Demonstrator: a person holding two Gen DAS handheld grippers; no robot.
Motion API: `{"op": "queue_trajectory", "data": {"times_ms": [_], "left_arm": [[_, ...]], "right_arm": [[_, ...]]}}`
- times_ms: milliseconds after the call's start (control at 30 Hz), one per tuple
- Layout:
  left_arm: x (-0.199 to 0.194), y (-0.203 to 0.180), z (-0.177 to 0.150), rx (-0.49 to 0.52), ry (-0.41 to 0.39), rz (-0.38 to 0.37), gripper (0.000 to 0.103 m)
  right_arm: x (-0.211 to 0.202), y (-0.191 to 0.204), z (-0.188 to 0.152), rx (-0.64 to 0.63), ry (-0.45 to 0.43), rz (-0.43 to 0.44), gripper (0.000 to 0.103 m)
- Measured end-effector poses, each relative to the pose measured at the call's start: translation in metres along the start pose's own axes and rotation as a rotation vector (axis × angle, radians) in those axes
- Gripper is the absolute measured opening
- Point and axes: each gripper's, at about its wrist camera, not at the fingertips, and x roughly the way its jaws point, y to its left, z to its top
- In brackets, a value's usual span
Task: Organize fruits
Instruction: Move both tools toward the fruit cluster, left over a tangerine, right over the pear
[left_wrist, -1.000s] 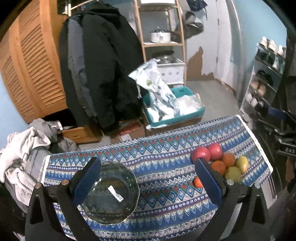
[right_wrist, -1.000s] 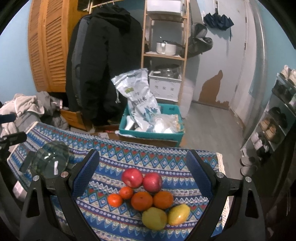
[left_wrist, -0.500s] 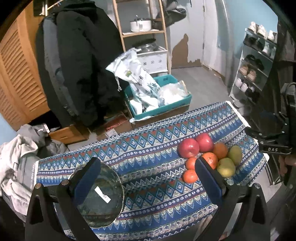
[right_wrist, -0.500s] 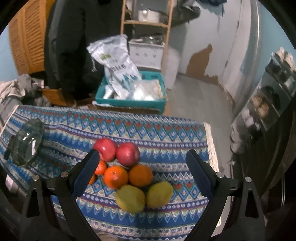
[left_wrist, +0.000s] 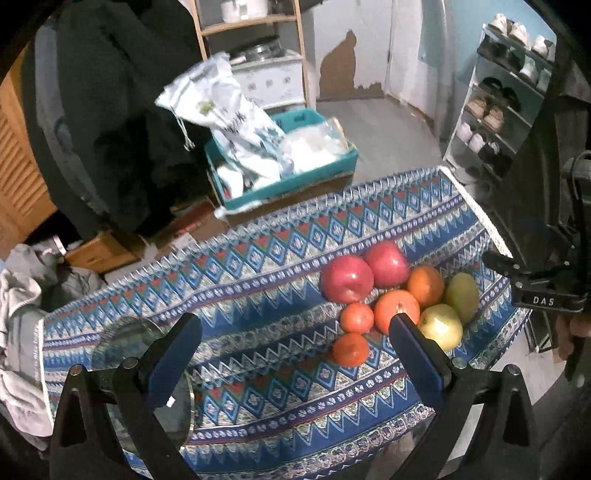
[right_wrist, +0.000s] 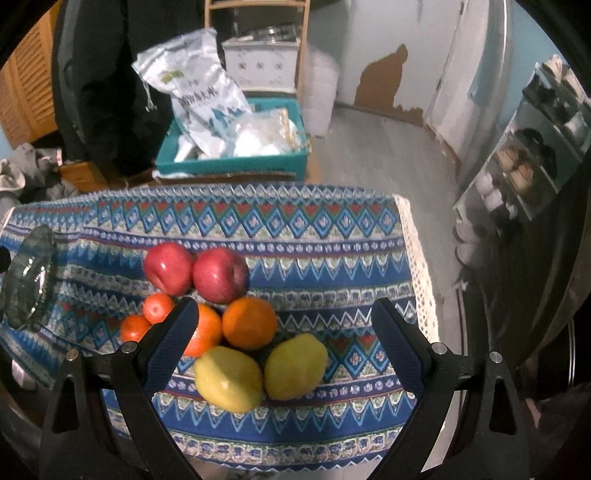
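The fruits are lying in a tight cluster on the right part of the cloth (right_wrist: 332, 258): two apples (right_wrist: 220, 275) at the far side, two oranges (right_wrist: 249, 323) behind two pears (right_wrist: 295, 365) at the near edge, and two tangerines (right_wrist: 158, 307) at the cluster's left. All are touching or just beside one another; none is lifted. The bowl (right_wrist: 27, 277) is sitting well apart at the left end of the cloth, with no fruit visible in it.

Over the last second both cameras have been closing on the cluster, which is now filling more of each view. The right gripper (right_wrist: 282, 341) is hanging above the pears and oranges with its jaws spread wide and nothing between them. The left gripper (left_wrist: 295, 354) is swinging away from the bowl (left_wrist: 147, 369) toward the tangerines (left_wrist: 356, 317), its jaws likewise released and holding nothing.

The approach suggests that the first pick is about to begin; sorting itself is not yet under way. Beyond the table, a teal crate (right_wrist: 236, 162) with bags is standing on the floor.
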Motion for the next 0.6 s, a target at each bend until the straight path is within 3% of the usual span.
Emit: {"op": "queue_trajectory", "data": {"times_ms": [600], "left_arm": [[0.088, -0.006, -0.027, -0.009, 0.177, -0.029, 0.102]], "right_arm": [[0.078, -0.023, -0.035, 0.068, 0.21, 0.001, 0.093]]}}
